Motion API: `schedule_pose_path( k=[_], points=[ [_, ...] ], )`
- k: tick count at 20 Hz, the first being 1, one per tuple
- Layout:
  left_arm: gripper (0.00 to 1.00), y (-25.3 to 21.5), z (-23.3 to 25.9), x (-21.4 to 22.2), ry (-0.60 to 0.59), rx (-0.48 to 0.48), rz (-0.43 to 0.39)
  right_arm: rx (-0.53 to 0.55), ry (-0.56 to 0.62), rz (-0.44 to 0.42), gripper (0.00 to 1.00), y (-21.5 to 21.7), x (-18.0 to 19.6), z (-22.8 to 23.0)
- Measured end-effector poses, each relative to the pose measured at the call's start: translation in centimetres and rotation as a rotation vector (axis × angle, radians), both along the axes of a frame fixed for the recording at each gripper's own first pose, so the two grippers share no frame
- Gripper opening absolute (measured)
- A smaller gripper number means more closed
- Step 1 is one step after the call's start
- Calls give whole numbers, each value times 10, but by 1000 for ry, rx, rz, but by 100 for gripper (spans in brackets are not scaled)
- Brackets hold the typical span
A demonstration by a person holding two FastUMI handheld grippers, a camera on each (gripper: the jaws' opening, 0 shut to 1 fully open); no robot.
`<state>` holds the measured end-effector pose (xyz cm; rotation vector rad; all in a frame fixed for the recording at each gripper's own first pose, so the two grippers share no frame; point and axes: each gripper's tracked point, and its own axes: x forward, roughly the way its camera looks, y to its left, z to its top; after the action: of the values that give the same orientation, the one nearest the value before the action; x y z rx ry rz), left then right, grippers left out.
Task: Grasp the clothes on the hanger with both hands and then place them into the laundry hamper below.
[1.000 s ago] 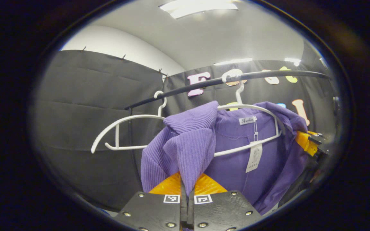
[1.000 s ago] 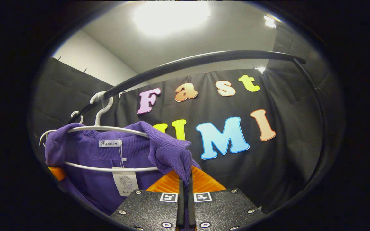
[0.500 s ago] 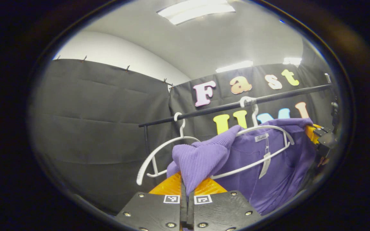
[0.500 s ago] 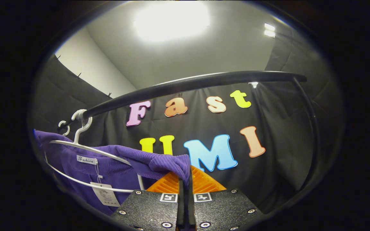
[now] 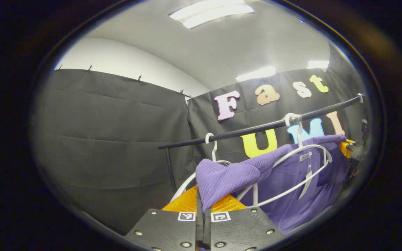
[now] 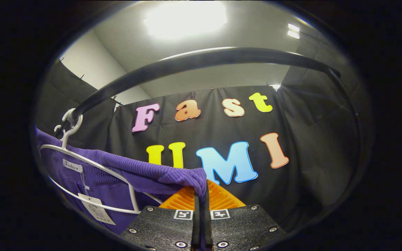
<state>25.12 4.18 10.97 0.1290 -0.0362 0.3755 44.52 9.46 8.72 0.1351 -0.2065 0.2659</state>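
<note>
**Purple ribbed knit garment gripped at both shoulders**

The purple ribbed knit garment (image 5: 232,177) hangs partly off its white plastic hanger (image 5: 291,167) under the black metal rail (image 5: 257,129); my left gripper (image 5: 202,223) pinches one bunched shoulder; my right gripper (image 6: 201,223) clamps the other shoulder (image 6: 183,177), stretching the fabric taut; a second white hanger (image 5: 211,143) hangs bare alongside.

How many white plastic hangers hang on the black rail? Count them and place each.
2. A bare white plastic hanger hangs farther left on the black rail; another carries the purple knit top. Others may be hidden.
</note>
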Motion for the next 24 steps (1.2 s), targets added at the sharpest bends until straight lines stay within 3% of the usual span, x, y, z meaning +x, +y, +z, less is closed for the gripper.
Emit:
schedule_pose_path(
  k=[5,6,9,10,11,12,13,14,17,18,21,22,24],
  points=[
    [5,6,-3,22,5,-18,-51,28,81,36,4,19,25,-23],
    [1,7,-5,25,8,-13,-63,33,100,42,4,21,27,-28],
    [1,13,-16,35,34,-21,-83,43,169,71,4,28,33,-48],
    [5,14,-21,38,43,-28,-88,45,198,79,4,30,38,-57],
    [1,15,-24,38,56,-36,-91,45,225,78,4,28,41,-66],
    [5,14,-29,40,67,-48,-102,49,250,88,4,30,42,-74],
    [1,12,-37,41,80,-59,-110,47,275,97,4,32,41,-84],
    [5,12,-46,42,98,-68,-110,35,298,99,4,31,41,-97],
    [5,11,-70,33,137,-79,-109,5,339,106,4,28,28,-124],
    [1,11,-78,29,148,-84,-110,-7,348,106,4,27,24,-131],
    [1,14,-93,10,161,-110,-112,-37,372,114,4,23,7,-147],
    [5,15,-98,5,164,-122,-110,-47,378,118,4,21,-2,-151],
    [1,17,-107,-3,170,-141,-107,-71,379,123,4,16,-20,-154]
  ],
)
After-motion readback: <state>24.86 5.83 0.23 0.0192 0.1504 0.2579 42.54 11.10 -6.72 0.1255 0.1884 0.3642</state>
